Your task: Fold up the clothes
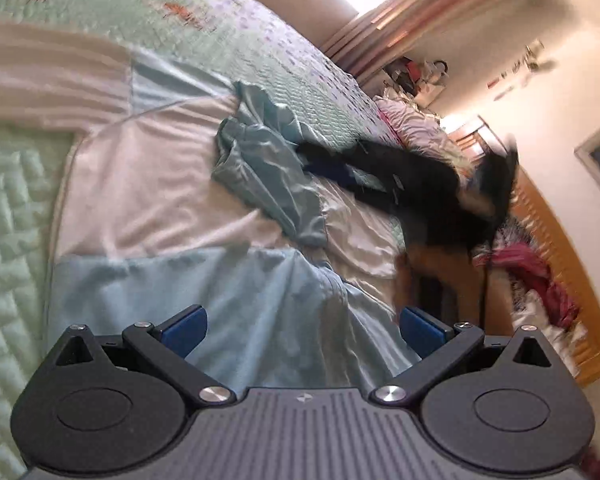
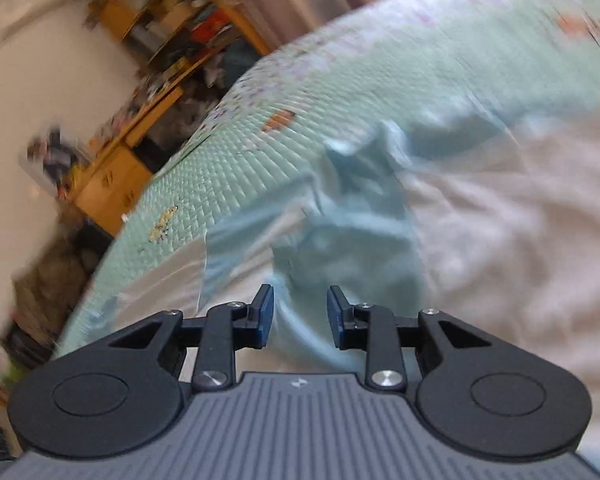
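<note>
Left gripper (image 1: pixel 303 334) gapes above the garment's blue panel (image 1: pixel 236 304); right gripper (image 2: pixel 299 317), half-parted, empty, should pinch the crumpled sleeve (image 2: pixel 356 216) ahead near its edge.

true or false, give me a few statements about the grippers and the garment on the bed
1. The left gripper is open. True.
2. The right gripper is clamped on a red towel. False: it is open, with nothing between its fingers.
3. The white and light blue garment lies on a green quilted bedspread. True.
4. The garment is folded into a neat square. False: it is spread out, one blue sleeve crumpled.
</note>
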Motion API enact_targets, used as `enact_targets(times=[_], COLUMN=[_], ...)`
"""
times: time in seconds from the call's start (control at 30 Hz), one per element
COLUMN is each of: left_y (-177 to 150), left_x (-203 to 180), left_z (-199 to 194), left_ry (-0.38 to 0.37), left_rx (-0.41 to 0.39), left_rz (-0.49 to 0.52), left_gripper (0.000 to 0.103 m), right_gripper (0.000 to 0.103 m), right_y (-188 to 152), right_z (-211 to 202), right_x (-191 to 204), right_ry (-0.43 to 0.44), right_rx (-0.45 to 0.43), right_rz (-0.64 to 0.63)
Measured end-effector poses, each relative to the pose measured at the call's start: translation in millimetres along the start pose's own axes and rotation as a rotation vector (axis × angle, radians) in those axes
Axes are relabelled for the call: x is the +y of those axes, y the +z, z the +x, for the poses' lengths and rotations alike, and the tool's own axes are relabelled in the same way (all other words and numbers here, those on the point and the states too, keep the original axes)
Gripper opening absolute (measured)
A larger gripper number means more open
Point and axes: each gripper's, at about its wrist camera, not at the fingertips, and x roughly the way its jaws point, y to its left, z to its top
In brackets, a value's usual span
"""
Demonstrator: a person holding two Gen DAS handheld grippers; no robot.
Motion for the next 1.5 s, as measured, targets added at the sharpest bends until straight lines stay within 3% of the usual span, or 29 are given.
enact_targets(times=[0.33,0.53,0.73,0.77,0.83,0.97,1.1,1.17,1.3,1.37,1.5], left_y=[-13.2,-15.4,-17.2,-17.0,-16.8,-13.5,-2.5,7.3,36.7,61.7,119.9], left_x=[-12.9,-16.4,-16.9,-16.9,-17.0,-13.6,-3.5,4.7,15.3,18.4,23.1], left_z=[18.9,22.9,25.4,25.2,23.0,20.3,12.9,4.4,-9.4,-4.2,31.4], left_ry=[0.109,0.111,0.134,0.137,0.143,0.161,0.159,0.141,0.081,0.015,-0.029], left_rx=[0.028,0.028,0.04,0.04,0.034,0.025,0.017,-0.01,-0.069,-0.087,-0.111], left_rz=[0.227,0.267,0.285,0.283,0.279,0.258,0.199,0.142,0.025,-0.015,-0.045], left_gripper=[0.102,0.102,0.102,0.102,0.102,0.102,0.102,0.102,0.102,0.102,0.102], right_gripper=[0.034,0.034,0.031,0.02,0.004,0.004,0.008,0.021,0.026,0.036,0.041], right_y=[8.8,14.0,17.6,18.5,18.2,4.4,4.4,13.1,24.4,31.8,42.6], right_z=[72.1,113.0,124.6,125.7,123.6,109.8,99.8,84.6,47.8,28.2,4.3], right_x=[42.5,65.7,59.8,58.5,58.1,67.7,56.2,41.7,9.2,-15.2,-73.2], right_ry=[-0.231,-0.363,-0.405,-0.397,-0.354,-0.251,-0.21,-0.102,0.022,0.07,0.016], right_rx=[0.052,0.083,0.114,0.12,0.119,0.095,0.089,0.079,-0.01,-0.075,-0.164], right_rz=[-0.483,-0.75,-0.741,-0.731,-0.714,-0.778,-0.707,-0.57,-0.332,-0.169,0.123])
